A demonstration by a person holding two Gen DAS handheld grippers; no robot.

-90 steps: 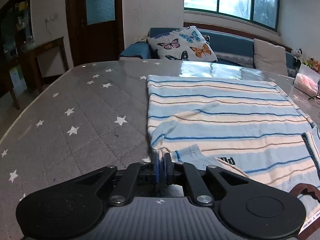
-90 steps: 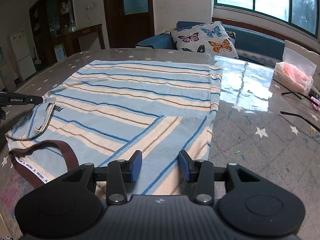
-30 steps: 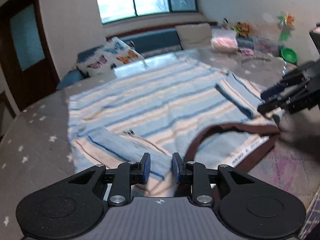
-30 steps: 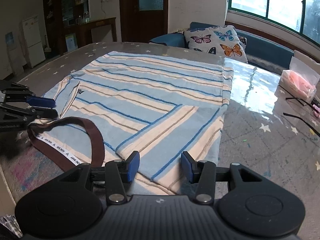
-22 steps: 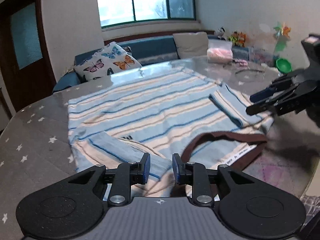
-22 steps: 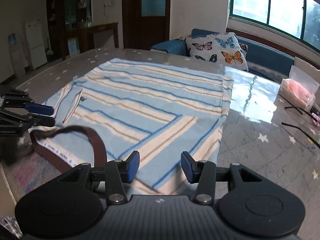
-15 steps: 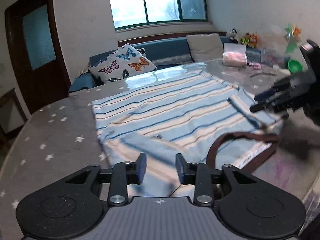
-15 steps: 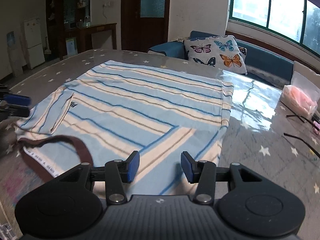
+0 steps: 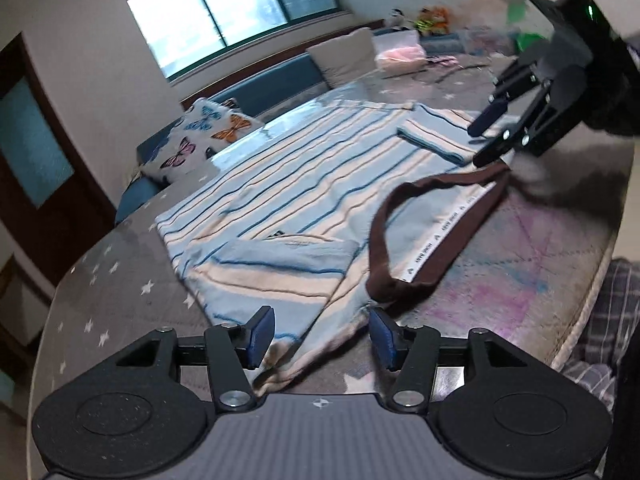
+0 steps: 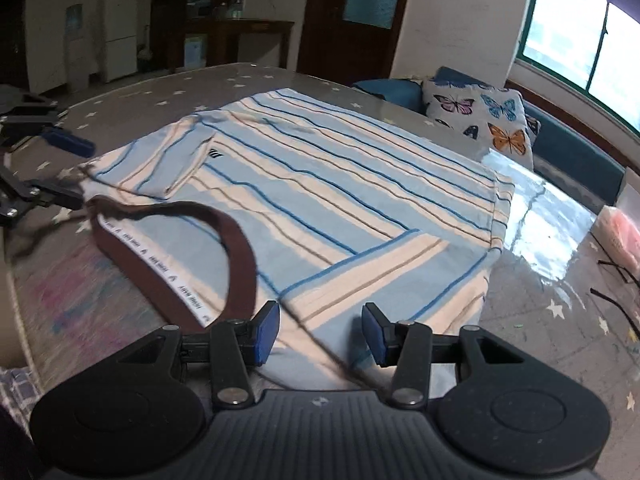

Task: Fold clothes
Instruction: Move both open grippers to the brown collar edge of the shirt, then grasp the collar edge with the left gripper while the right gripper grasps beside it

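Note:
A light-blue and cream striped shirt (image 9: 304,172) with a brown collar (image 9: 416,224) lies flat on the grey star-patterned table (image 9: 116,280); both sleeves are folded in over the body. My left gripper (image 9: 320,338) stands open over the shirt's near shoulder corner, cloth lying between its fingers. In the right wrist view the shirt (image 10: 332,184) spreads ahead, and my right gripper (image 10: 320,334) is open over the other shoulder, beside the collar (image 10: 176,256). Each gripper shows in the other's view: the right one (image 9: 492,136) and the left one (image 10: 60,168), both open.
A butterfly cushion (image 10: 480,116) lies on a blue sofa beyond the table. A pink tissue pack (image 10: 620,236) and dark glasses (image 10: 616,280) sit at the table's right side. The near table edge (image 9: 588,300) has plaid cloth (image 9: 600,356) beside it.
My left gripper let go of the folded sleeve, opened wide and swung round to the collar end. The right gripper moved closer to the shoulder and collar.

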